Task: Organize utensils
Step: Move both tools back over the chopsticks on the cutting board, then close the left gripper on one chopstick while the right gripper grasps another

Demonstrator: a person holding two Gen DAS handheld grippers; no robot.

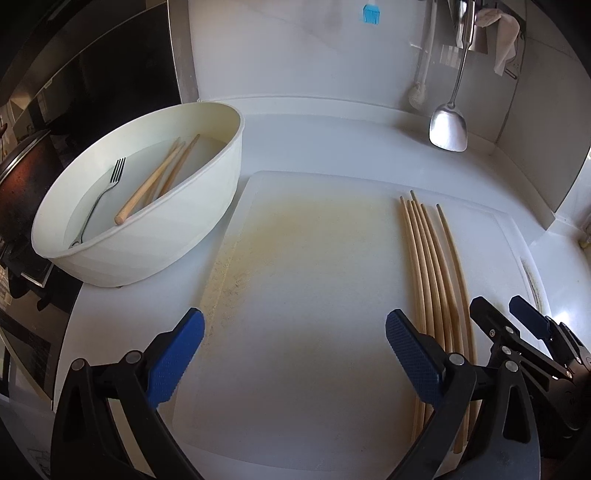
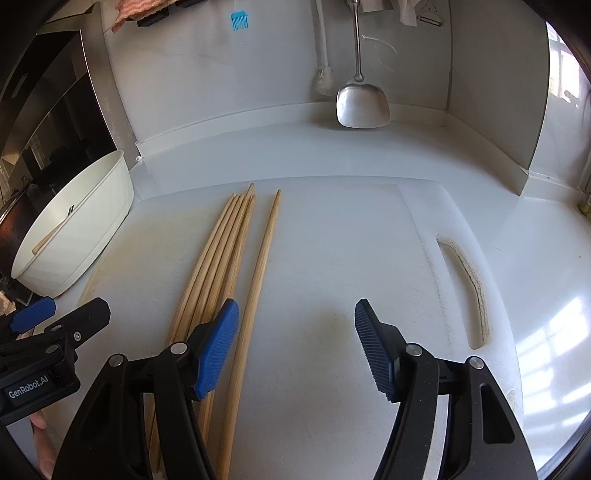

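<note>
1. Chopsticks (image 2: 221,266), wooden, laid lengthwise on a white cutting board (image 2: 332,295): a tight bundle fanned at the far tips, plus one single stick just right of it, slightly apart.
2. Cutting board flat on a white counter (image 2: 295,147), yellowish stain across its left half, handle slot near its right edge.
3. Left gripper (image 1: 294,356) over the stained part of the board, jaws spread wide, nothing between the blue pads; bundle just beyond its right finger.
4. Right gripper (image 2: 295,347) above the board, jaws likewise parted and empty; left pad (image 2: 216,350) over the near part of the bundle, single stick showing just inside it, contact impossible to tell.
5. Both grippers side by side, close together, angled down toward the board.
6. White oval basin (image 1: 147,236) left of the board, touching or nearly touching its corner, with shallow water inside.
7. In the basin: a metal fork (image 1: 101,199), tines toward the far side, and a few more wooden chopsticks (image 1: 159,177) leaning on the near rim.
8. Metal spatula (image 2: 363,99) against the back wall, blade resting at the counter's rear edge; white brush (image 2: 323,83) just left of it.
9. Small blue comb-like item (image 2: 240,21) high on the wall.
10. Dark stove area at far left beyond the basin.
</note>
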